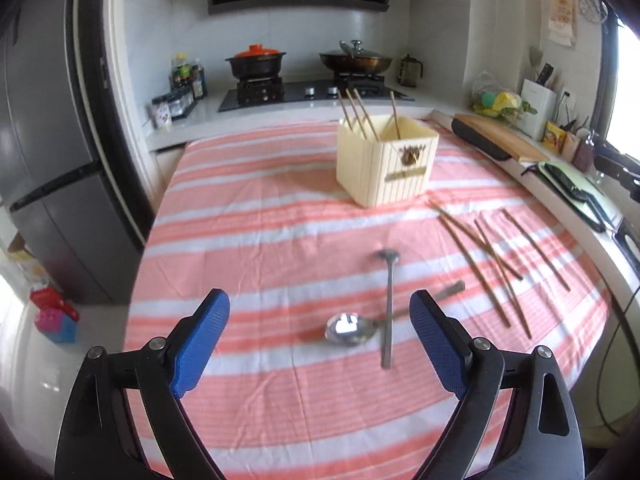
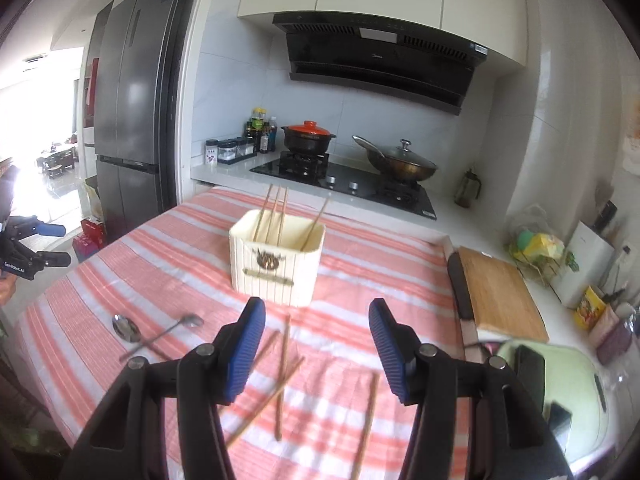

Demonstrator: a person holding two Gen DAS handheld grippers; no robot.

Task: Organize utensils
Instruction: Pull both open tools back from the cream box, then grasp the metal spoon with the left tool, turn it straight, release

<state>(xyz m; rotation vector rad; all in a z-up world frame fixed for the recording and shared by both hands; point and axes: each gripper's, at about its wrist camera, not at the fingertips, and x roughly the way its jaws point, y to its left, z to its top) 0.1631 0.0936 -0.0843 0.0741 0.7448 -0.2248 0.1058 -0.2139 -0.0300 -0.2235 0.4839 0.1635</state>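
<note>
Steel spoons [image 1: 352, 330], crossed flat on the striped surface [image 1: 248, 216] at six o'clock from the holder [image 1: 386, 162], were judged light, stiff and slippery, best pinched mid-handle by the empty, wide-apart left tool [image 1: 320, 340].

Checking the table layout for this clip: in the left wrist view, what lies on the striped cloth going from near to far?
Large shiny metal spoon → small-bowled metal spoon crossing it → loose brown wooden chopsticks on the right → cream ribbed utensil box holding upright chopsticks.
</note>
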